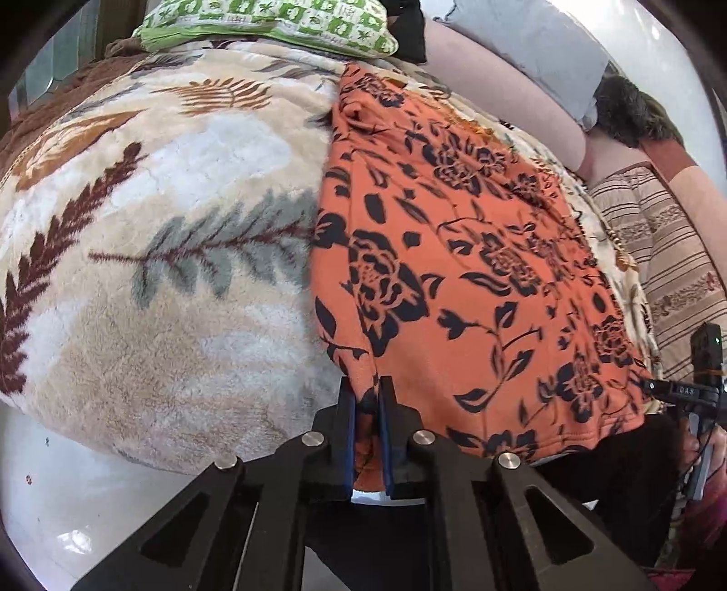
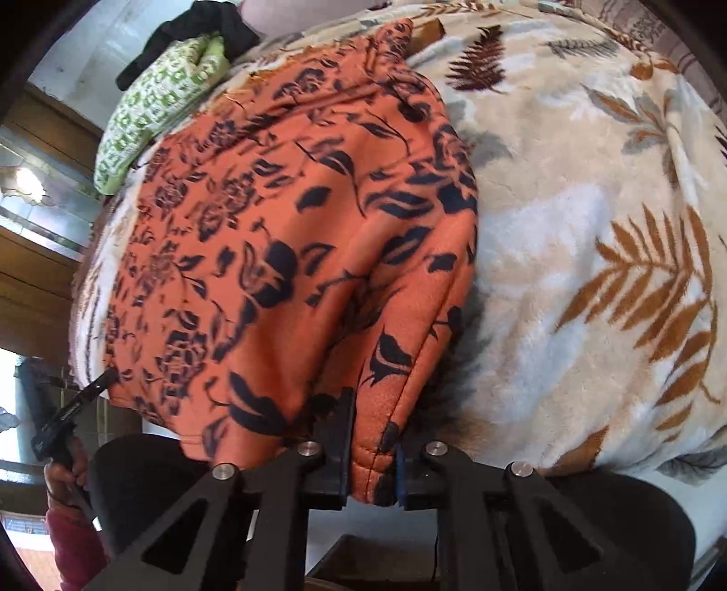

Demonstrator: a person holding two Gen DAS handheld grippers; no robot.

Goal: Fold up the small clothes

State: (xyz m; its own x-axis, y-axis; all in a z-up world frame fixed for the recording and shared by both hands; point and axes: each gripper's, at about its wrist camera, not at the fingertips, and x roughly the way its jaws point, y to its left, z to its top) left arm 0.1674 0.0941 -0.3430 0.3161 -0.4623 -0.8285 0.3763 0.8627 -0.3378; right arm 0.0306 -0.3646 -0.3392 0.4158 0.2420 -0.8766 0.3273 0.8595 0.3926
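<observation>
An orange garment with dark floral print lies spread on a plush leaf-patterned blanket. My left gripper is shut on the garment's near left corner, orange cloth pinched between its blue pads. In the right wrist view the same orange garment lies bunched, and my right gripper is shut on its near right hem, a stitched fold of fabric squeezed between the fingers. The right gripper shows at the left wrist view's right edge; the left gripper shows at the right wrist view's left edge, held by a hand.
A green-and-white patterned pillow and a black cloth lie at the blanket's far end. A pink cushion and striped bedding lie to the right. White floor shows below the blanket's near edge.
</observation>
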